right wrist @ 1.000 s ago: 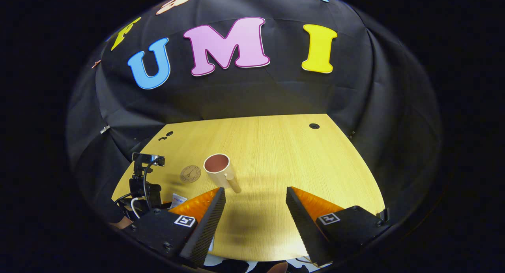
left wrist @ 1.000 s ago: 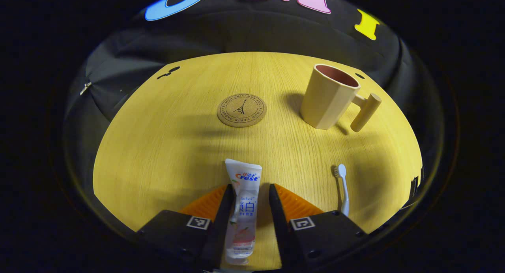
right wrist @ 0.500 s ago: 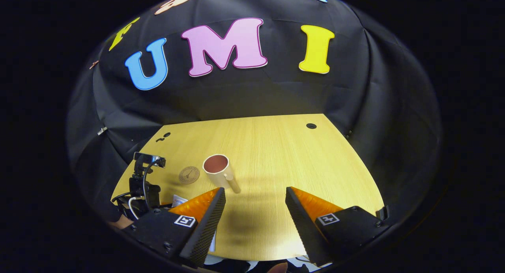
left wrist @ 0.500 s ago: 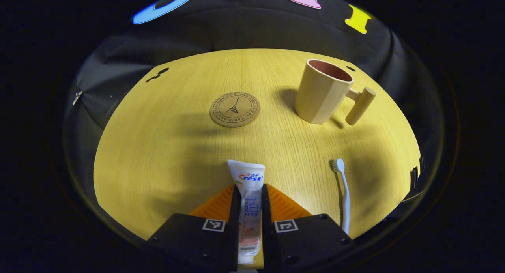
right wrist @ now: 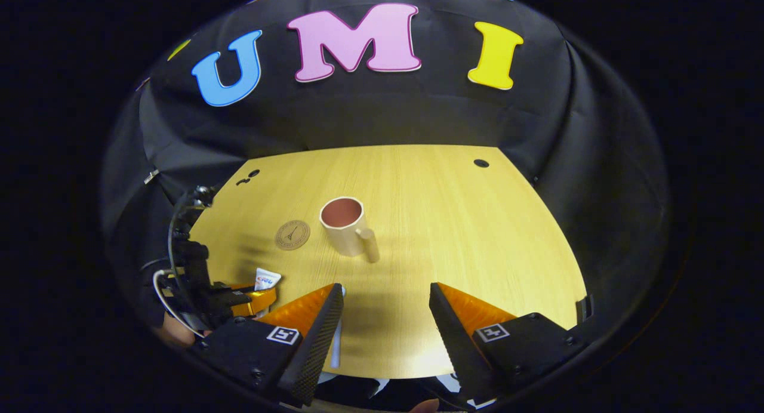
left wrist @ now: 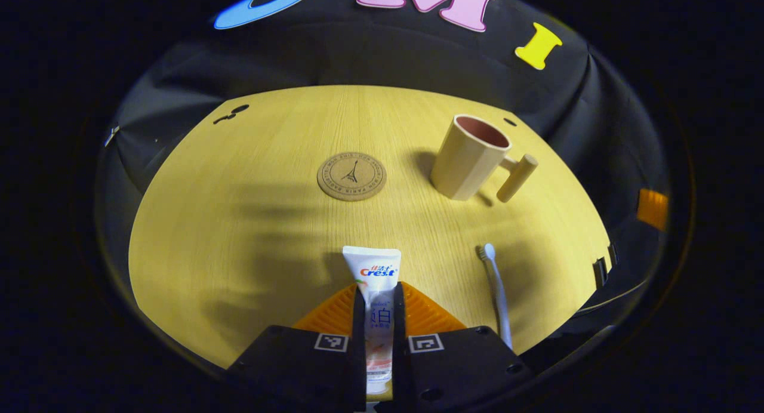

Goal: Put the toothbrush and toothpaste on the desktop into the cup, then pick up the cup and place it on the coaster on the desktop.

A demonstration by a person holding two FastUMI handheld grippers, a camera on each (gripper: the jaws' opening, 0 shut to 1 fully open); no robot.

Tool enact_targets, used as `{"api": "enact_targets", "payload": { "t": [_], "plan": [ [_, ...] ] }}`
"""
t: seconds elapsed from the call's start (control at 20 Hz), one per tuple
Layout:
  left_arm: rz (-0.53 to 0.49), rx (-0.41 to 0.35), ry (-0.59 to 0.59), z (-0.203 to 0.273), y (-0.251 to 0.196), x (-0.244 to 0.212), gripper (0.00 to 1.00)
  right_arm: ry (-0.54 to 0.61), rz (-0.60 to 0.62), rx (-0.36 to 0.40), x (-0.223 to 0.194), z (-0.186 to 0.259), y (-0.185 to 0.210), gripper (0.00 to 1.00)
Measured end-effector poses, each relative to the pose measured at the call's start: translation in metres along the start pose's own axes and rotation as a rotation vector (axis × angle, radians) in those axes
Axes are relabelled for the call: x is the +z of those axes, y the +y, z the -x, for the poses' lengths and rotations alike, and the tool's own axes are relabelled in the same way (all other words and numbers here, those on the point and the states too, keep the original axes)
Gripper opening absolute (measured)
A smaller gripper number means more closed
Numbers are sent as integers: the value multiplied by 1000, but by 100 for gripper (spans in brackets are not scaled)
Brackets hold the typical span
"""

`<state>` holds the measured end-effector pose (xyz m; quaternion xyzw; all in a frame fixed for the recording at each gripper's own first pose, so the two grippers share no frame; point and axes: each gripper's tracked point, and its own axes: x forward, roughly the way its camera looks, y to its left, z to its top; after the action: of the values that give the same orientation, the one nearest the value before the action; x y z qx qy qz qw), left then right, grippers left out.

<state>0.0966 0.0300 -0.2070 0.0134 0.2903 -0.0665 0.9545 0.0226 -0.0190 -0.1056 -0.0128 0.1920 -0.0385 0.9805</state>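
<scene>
Fingers (left wrist: 360, 317) of the left gripper (left wrist: 378, 308) are clamped tight on the toothpaste (left wrist: 378, 293), low in the middle of the left gripper view.

Tube's flat end sticks out past the tips over the desk (left wrist: 239, 222). Toothbrush (left wrist: 496, 290) lies on the desk just to the right, coaster (left wrist: 351, 176) sits further up at centre, and the cup (left wrist: 468, 157) stands upright to the coaster's right, handle pointing right. Right gripper (right wrist: 385, 317) hangs over the near desk edge in its own view with fingers spread wide apart, holding nothing, cup well ahead of it.
</scene>
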Motion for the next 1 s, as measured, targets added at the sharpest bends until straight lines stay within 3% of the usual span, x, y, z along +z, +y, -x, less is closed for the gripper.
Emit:
{"api": "enact_targets", "payload": {
  "t": [0.5,0.85,0.9,0.95,1.0],
  "plan": [
    [63,-77,-135,77,25,26,22,208,8,-1,-68,-51,54,89],
    [101,-115,-174,112,46,19,22,309,33,-27,-110,-84,64,88],
    [103,-114,-178,116,50,16,17,321,38,-33,-115,-89,64,87],
    [106,-111,-181,120,53,15,22,333,45,-37,-119,-92,64,87],
    [110,-111,-184,123,55,15,17,343,53,-37,-122,-94,65,87]
  ]
}}
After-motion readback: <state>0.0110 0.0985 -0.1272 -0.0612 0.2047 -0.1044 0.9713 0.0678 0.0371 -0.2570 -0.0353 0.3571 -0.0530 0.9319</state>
